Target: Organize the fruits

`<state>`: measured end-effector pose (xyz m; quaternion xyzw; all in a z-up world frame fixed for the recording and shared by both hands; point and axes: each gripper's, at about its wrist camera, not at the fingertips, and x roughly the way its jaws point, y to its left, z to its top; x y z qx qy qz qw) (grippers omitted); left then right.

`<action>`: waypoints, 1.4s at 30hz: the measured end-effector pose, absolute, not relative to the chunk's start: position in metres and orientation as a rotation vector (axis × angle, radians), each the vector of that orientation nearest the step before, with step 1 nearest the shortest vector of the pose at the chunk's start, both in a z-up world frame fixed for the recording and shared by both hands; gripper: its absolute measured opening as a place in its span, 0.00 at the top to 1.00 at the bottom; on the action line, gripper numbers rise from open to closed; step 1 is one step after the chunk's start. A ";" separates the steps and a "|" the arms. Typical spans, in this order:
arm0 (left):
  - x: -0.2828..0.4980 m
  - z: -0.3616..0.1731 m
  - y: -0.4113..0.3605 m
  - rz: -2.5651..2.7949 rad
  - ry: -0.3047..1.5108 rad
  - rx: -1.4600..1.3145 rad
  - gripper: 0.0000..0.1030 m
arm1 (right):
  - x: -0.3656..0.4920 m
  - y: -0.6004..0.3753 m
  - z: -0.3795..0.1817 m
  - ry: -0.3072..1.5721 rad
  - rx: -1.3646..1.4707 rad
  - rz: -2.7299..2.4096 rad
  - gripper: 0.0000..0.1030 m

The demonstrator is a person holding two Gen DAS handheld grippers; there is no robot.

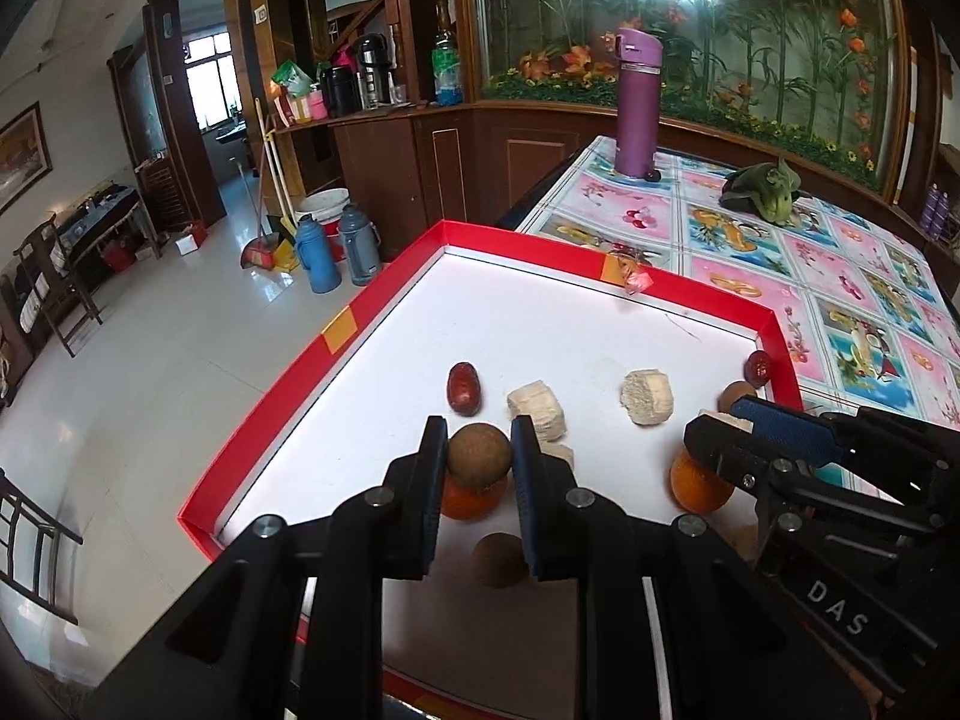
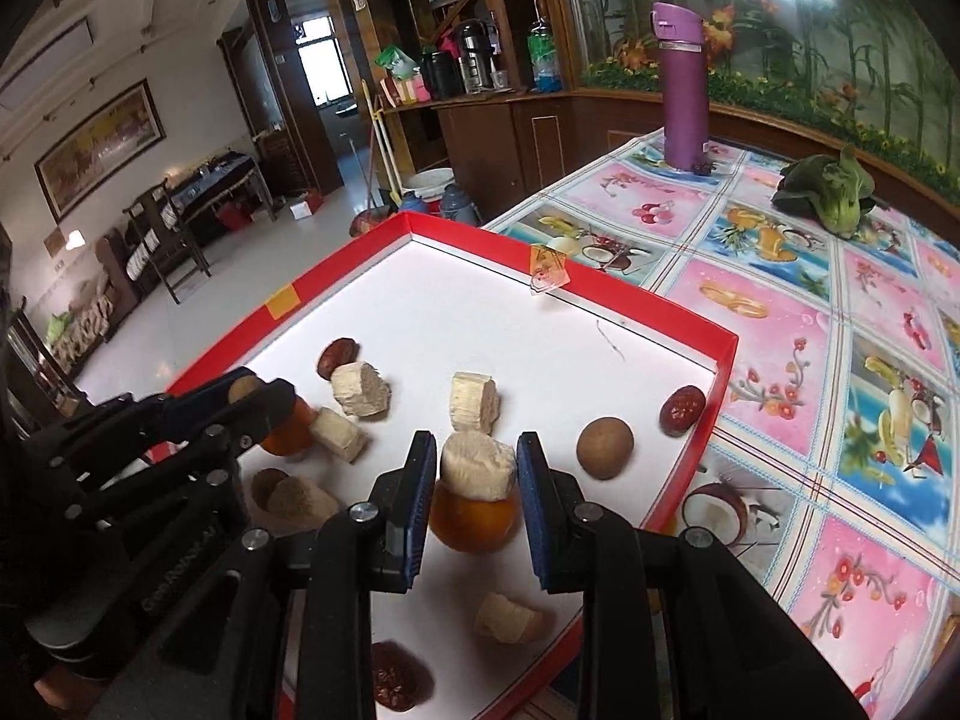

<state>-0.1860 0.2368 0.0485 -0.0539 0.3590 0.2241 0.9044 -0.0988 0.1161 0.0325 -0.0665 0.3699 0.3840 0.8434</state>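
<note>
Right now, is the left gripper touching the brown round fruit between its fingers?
Touching. In the left wrist view, the left gripper has both fingers pressed against the sides of the brown round fruit, with no gap visible, above an orange fruit.

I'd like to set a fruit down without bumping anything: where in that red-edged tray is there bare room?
The white floor toward the far corner of the red-rimmed tray is bare, past the dried red date and pale spongy chunks. The near half is crowded, around both grippers, the small oranges and brown round fruits.
</note>
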 end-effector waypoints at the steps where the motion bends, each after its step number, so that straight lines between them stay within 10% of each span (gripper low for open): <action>1: -0.186 0.048 0.237 0.459 0.748 -0.116 0.77 | -0.099 0.116 0.032 0.789 -0.141 0.808 0.74; 11: -0.195 0.061 0.227 0.490 0.712 -0.074 0.28 | -0.101 0.098 0.043 0.765 -0.124 0.776 0.57; 28: -0.224 0.098 0.201 0.532 0.610 -0.035 0.00 | -0.141 0.042 0.083 0.645 -0.096 0.737 0.35; 42: -0.240 0.110 0.185 0.568 0.610 -0.019 0.00 | -0.157 0.013 0.086 0.626 -0.041 0.721 0.25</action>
